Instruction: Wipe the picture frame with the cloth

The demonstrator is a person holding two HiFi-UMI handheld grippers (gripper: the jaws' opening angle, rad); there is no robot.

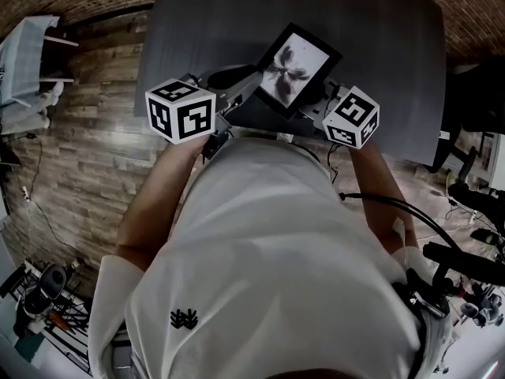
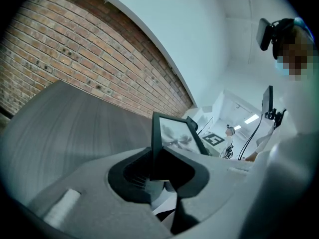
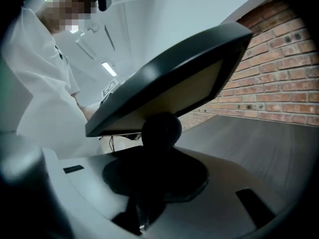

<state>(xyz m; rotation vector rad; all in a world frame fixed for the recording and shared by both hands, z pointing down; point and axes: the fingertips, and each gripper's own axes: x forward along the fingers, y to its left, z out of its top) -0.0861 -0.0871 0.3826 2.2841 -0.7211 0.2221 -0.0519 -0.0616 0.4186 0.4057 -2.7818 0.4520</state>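
A black picture frame (image 1: 296,68) with a grey flower print hangs tilted above the near edge of the dark grey table (image 1: 379,38), held between both grippers. My left gripper (image 1: 241,85) is shut on the frame's lower left edge; in the left gripper view the frame (image 2: 174,133) stands upright out of the gripper (image 2: 158,166). My right gripper (image 1: 319,103) sits under the frame's right side. In the right gripper view a dark rounded wad, the cloth (image 3: 160,128), sticks out of the gripper (image 3: 157,151) and touches the underside of the frame (image 3: 184,88).
The person's torso in a white shirt fills the lower head view. Wooden flooring (image 1: 87,148) lies left of the table, with white furniture (image 1: 28,54) at far left. Cables and equipment (image 1: 465,259) stand at the right. A brick wall (image 2: 75,49) runs behind the table.
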